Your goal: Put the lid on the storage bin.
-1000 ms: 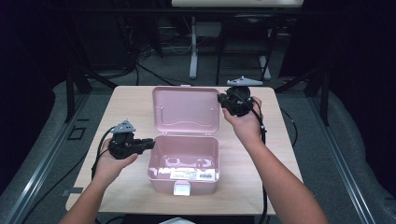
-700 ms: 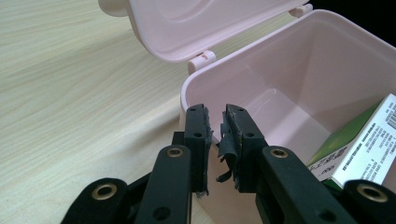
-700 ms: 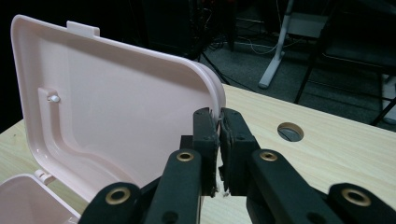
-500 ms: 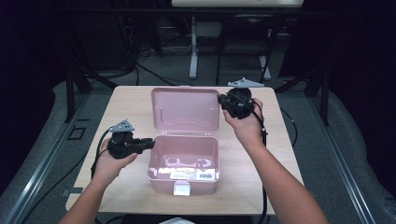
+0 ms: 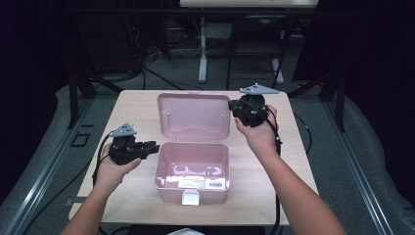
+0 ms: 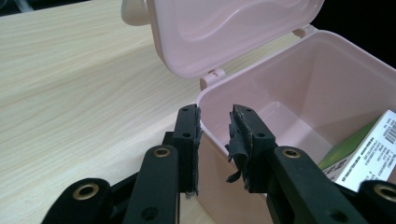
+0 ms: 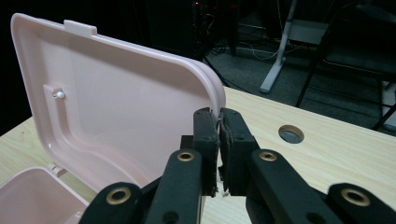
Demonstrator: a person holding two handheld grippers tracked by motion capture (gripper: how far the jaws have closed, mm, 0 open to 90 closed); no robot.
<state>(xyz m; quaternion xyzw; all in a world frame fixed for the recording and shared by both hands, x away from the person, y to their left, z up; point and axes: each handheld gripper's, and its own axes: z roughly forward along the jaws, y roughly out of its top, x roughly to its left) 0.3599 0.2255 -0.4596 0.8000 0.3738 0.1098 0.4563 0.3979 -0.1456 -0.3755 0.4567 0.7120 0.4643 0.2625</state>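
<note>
A pink plastic box (image 5: 158,171) stands open on the wooden table, its lid (image 5: 193,116) raised at the back. A white and green carton (image 5: 203,183) lies inside. My left gripper (image 5: 155,147) is at the box's left wall. Its jaws have just been opening, and in the left gripper view they (image 6: 215,121) straddle the rim of the box (image 6: 299,79) with gaps on both sides. My right gripper (image 5: 232,106) is shut on the lid's right edge. In the right gripper view its jaws (image 7: 219,121) pinch the rim of the lid (image 7: 116,102).
The tabletop (image 5: 122,112) has bare wood left and right of the box, and a round cable hole (image 7: 290,134) near its far right corner. Dark floor, cables and a white stand (image 5: 202,54) lie beyond the far edge.
The left gripper's jaws look slightly wider apart at the box's left wall. Both hands, the lid and the box stay where they were.
</note>
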